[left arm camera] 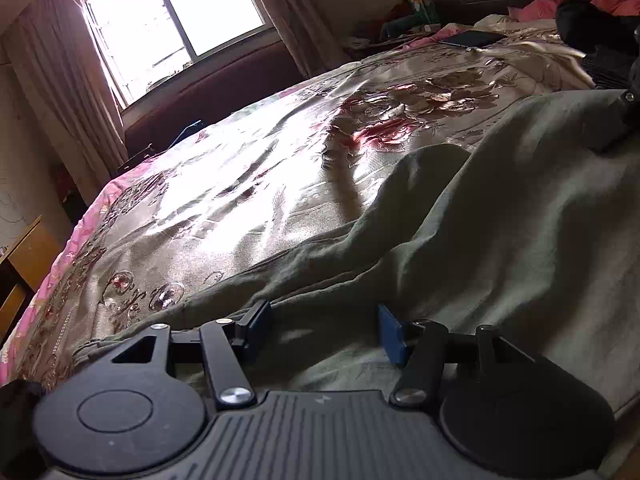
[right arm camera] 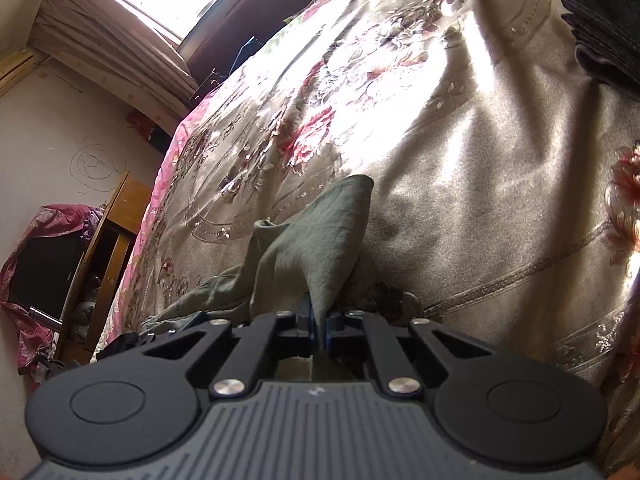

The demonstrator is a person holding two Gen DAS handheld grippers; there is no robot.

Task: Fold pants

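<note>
Olive-green pants (left arm camera: 500, 240) lie spread and rumpled on a shiny floral bedspread (left arm camera: 248, 184). My left gripper (left arm camera: 324, 330) is open, its blue pads (left arm camera: 390, 334) resting low over the pants with cloth between them but not pinched. My right gripper (right arm camera: 318, 322) is shut on a bunched edge of the pants (right arm camera: 320, 236), which rises in a peak ahead of the fingers above the bedspread (right arm camera: 460, 160). Part of the right gripper shows at the right edge of the left wrist view (left arm camera: 616, 120).
A window (left arm camera: 172, 20) with curtains is beyond the bed. Dark folded clothes (right arm camera: 604, 20) lie at the far right of the bed. A wooden desk (right arm camera: 116, 216) and a dark screen under pink cloth (right arm camera: 44, 272) stand left of the bed. Pink and orange clothes (left arm camera: 580, 4) lie by the headboard.
</note>
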